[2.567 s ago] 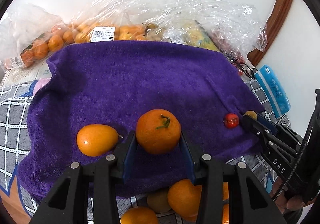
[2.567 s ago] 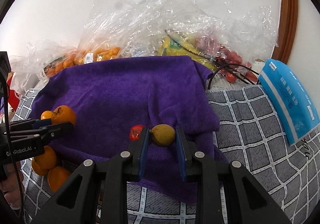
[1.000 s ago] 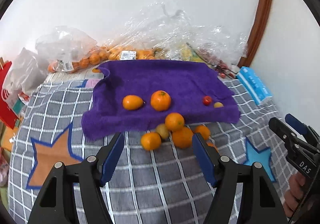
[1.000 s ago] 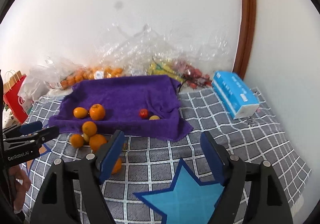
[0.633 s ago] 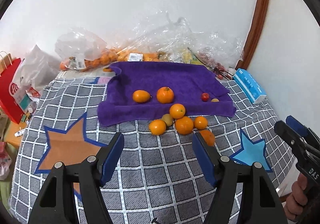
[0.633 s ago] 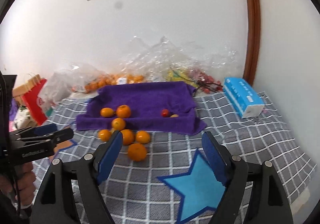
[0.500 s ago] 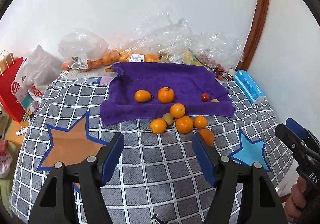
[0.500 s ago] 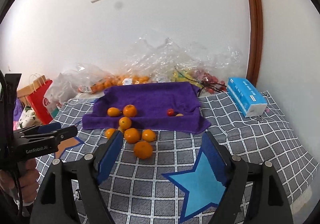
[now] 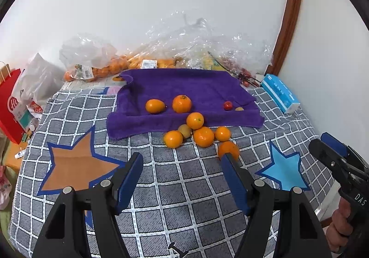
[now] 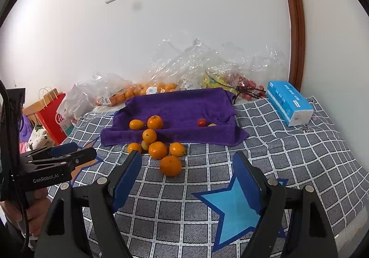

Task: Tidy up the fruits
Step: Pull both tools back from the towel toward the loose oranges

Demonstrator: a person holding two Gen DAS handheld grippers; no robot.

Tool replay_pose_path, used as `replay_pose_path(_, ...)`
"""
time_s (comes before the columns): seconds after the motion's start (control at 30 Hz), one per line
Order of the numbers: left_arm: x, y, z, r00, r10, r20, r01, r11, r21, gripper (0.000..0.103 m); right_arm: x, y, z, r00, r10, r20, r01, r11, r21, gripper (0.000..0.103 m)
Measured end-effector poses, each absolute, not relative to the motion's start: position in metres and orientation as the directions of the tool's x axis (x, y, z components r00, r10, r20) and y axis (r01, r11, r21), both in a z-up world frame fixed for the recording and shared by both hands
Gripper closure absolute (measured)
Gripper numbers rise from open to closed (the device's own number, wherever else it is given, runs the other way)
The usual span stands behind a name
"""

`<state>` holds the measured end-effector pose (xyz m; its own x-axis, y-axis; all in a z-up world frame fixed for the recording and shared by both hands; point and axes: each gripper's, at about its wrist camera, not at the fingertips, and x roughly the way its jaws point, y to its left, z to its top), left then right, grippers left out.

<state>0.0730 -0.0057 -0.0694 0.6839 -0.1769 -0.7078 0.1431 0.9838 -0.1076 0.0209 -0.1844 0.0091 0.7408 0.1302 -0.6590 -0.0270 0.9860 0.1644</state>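
Note:
A purple towel [image 9: 189,87] lies on the grey checked cover, also in the right wrist view [image 10: 184,106]. On it sit two oranges [image 9: 181,103], a small red fruit [image 9: 227,105] and a small yellow-brown fruit [image 9: 239,109]. Several oranges [image 9: 203,136] and a yellowish fruit [image 9: 185,130] cluster on the cover at the towel's front edge; one orange [image 10: 170,165] lies nearest. My left gripper [image 9: 182,161] is open and empty, held back from the fruit. My right gripper [image 10: 188,161] is open and empty, also held back.
Clear plastic bags of oranges [image 9: 110,66] and other fruit [image 10: 230,78] line the wall behind the towel. A blue tissue pack [image 10: 289,102] lies at the right. A red paper bag [image 9: 11,101] stands at the left edge of the bed.
Both grippers let go of their fruit on the towel, opened wide and pulled back and up. In the last half second both views shifted only slightly.

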Motion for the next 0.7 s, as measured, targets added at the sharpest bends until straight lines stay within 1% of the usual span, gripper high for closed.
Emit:
replay_pose_path(0.1,0.074,-0.004,-0.071,0.684,-0.160,-0.711,0.140,0.986,-0.087,0.034,0.019,-0.182,0.005,0.765,0.134,-0.630,-0.033,0.985,0.169,0.023)
replay_pose_path(0.17,0.074,-0.001,-0.073,0.694,-0.151,-0.704,0.139,0.987,-0.075,0.034,0.023,-0.179,0.000,0.755,0.140,-0.640,-0.042,0.985,0.166,0.023)
replay_pose_path(0.3,0.082,0.006,-0.078,0.678,-0.184,-0.711,0.124,0.983,-0.135,0.034,0.028,-0.179,-0.009,0.746,0.154,-0.648,-0.062,0.985,0.162,0.023)
replay_pose_path(0.47,0.087,0.011,-0.081,0.683,-0.188,-0.706,0.117,0.982,-0.147,0.034,0.035,-0.187,-0.019,0.724,0.154,-0.672,-0.039,0.982,0.182,0.023)
replay_pose_path(0.63,0.096,0.022,-0.085,0.678,-0.162,-0.717,0.090,0.986,-0.138,0.034,0.044,-0.182,-0.029,0.705,0.178,-0.687,-0.064,0.980,0.188,0.028)
replay_pose_path(0.7,0.100,0.026,-0.088,0.675,-0.152,-0.722,0.075,0.988,-0.138,0.034,0.049,-0.179,-0.033,0.686,0.189,-0.703,-0.073,0.979,0.192,0.033)
